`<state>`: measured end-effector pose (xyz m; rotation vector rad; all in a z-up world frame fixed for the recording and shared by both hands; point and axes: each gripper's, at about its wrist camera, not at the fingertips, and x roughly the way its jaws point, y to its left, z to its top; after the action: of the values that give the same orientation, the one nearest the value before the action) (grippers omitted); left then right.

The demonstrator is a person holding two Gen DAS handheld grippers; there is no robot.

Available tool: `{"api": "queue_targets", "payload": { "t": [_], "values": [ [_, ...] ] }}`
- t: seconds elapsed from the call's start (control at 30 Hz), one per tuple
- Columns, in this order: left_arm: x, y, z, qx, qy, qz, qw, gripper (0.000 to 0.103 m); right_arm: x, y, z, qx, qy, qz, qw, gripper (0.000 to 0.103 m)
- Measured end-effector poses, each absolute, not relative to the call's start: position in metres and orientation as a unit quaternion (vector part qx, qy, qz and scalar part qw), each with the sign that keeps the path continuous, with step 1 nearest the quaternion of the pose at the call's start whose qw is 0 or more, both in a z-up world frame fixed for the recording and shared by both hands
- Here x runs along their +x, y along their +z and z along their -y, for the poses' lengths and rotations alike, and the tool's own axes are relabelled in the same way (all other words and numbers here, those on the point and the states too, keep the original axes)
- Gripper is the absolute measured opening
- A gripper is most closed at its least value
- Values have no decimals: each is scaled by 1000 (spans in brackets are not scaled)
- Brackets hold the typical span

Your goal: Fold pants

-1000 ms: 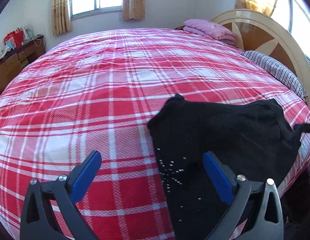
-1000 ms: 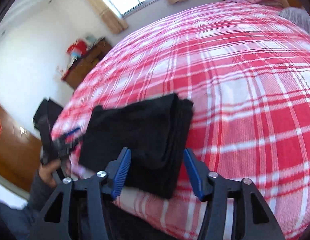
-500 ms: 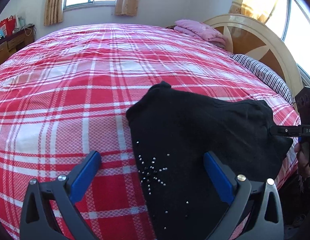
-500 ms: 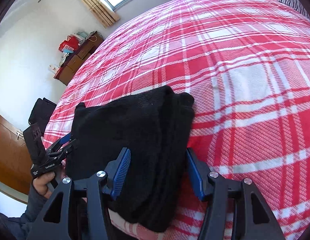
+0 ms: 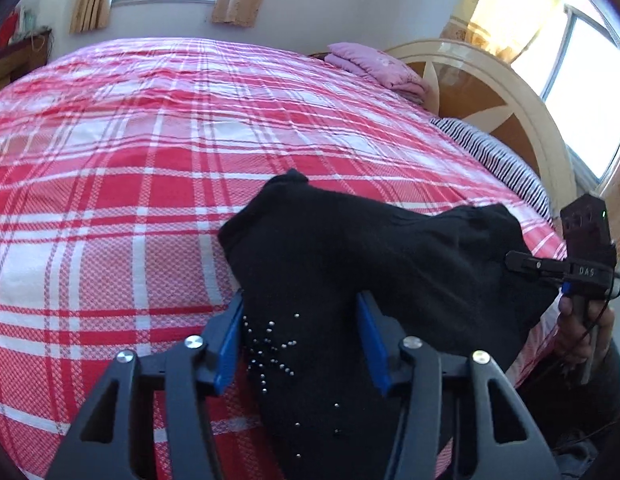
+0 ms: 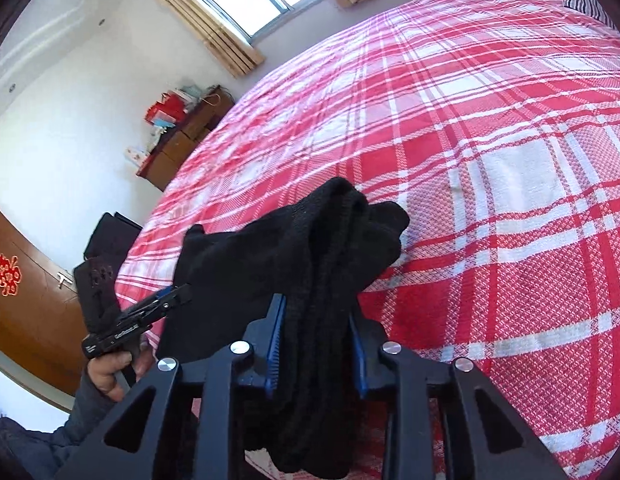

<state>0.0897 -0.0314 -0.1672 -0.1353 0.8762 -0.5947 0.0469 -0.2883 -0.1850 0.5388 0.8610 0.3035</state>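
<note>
The black pants (image 5: 390, 248) lie folded at the near edge of the bed, with a star of small silver studs (image 5: 270, 348) on the end nearest my left hand. My left gripper (image 5: 300, 340) has that studded end between its blue pads, and its jaws are closing with the pads against the fabric. My right gripper (image 6: 316, 344) is closing its jaws on the thick folded end of the pants (image 6: 270, 264), which fills the gap. Each gripper shows in the other's view: the right gripper (image 5: 522, 262) at the pants' far corner, the left gripper (image 6: 182, 294) at their left edge.
The bed's red and white plaid cover (image 5: 110, 200) spreads far beyond the pants. A folded pink blanket (image 5: 374, 66), a striped pillow (image 5: 490, 152) and a round headboard (image 5: 490, 92) are at the far right. A wooden cabinet (image 6: 182, 140) and a black bag (image 6: 110, 232) stand left of the bed.
Both pairs of jaws have narrowed from wide apart onto the pants. The fabric between the two grippers has bunched up and risen off the cover.
</note>
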Motion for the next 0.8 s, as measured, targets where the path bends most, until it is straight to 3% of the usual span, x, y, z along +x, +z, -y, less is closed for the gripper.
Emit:
{"api": "queue_targets", "payload": {
  "t": [0.03,0.1,0.3,0.53,0.8],
  "values": [
    [91,-168,26,-82,-286,-420,857,46,47,-183,288,258,147,-408,863,29],
    [94,-169,18,-110,-298,-426,847,28,45,-179,286,257,149,-404,865,29],
    [93,-167,12,-136,-311,-432,836,13,44,-165,278,246,158,-394,871,28],
    [93,-152,-1,-156,-309,-421,838,10,58,-136,266,222,181,-379,880,27],
    [100,-119,-51,-177,-262,-375,871,10,133,-103,223,171,231,-384,877,27]
  ]
}}
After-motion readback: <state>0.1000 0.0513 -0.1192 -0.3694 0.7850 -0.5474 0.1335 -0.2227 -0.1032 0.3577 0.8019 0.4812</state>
